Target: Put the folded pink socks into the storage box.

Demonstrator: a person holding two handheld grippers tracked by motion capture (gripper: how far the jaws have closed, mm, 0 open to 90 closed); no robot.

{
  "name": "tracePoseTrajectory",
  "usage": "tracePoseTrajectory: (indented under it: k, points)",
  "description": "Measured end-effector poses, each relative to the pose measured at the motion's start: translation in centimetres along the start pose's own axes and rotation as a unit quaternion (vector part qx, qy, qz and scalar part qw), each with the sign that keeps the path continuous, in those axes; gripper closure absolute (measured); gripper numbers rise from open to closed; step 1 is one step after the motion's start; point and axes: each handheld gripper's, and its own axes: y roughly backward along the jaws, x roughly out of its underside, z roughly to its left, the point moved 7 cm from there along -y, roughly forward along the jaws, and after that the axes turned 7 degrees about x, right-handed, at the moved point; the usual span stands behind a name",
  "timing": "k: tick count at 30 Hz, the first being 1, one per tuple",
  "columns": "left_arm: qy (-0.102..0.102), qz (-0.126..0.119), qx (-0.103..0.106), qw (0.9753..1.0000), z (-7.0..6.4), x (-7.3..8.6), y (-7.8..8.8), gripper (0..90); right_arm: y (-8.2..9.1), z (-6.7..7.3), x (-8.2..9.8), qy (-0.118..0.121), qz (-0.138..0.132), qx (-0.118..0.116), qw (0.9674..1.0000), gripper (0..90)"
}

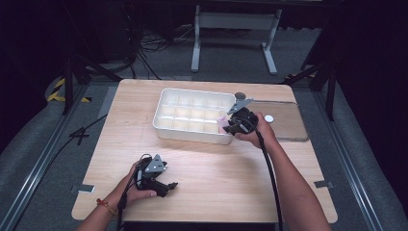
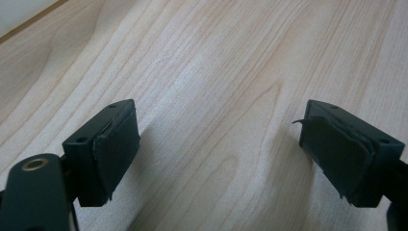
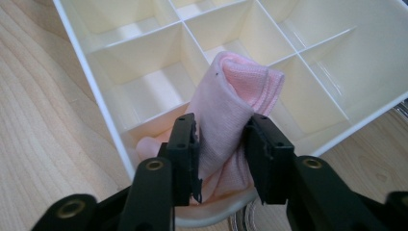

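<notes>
Your right hand-held gripper (image 3: 221,144) holds a soft pink folded cloth (image 3: 231,103) between its two black jaws, with the pads against the cloth on both sides. In the right gripper view the cloth's long axis runs from the lower middle of the frame up and slightly right, and its rounded folded end points toward the upper middle, over the dividers of the white plastic compartment tray (image 3: 98,103). Its lower end sags into the tray's nearest corner compartment at the lower left of that view.

The bottom of the cloth is cut off behind the jaws, so you cannot tell how far it reaches or whether it touches the compartment floor. In the high view the cloth (image 1: 223,123) is only a small pink patch at the tray's (image 1: 192,136) right end, partly hidden by the gripper (image 1: 234,126) and your right hand (image 1: 261,132).

Your right forearm comes in from the lower right of the high view and slants up and left to the tray's right end. Your left hand (image 1: 137,185) rests low on the light wooden bench (image 1: 216,173) at the lower left, well apart from the tray. The left hand-held gripper (image 2: 219,144) has its jaws wide apart with bare bench between them.
</notes>
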Motion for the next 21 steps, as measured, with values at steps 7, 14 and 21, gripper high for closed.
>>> tracePoseTrajectory:
  k: [7,14,21]
  points:
    - [0.000,0.000,0.000,1.0000,0.0,0.0,0.0,14.0,0.5,-0.7,-0.7,-0.036,-0.013,-0.016,0.9991,47.2]
    - [0.000,0.001,0.000,1.0000,0.0,0.0,0.0,14.0,0.5,-1.1,-1.5,-0.065,-0.030,-0.021,0.9972,41.8]
    - [0.000,0.001,0.002,1.0000,0.0,0.0,0.0,14.0,-0.3,-1.1,-1.7,-0.071,-0.015,-0.036,0.9967,52.6]
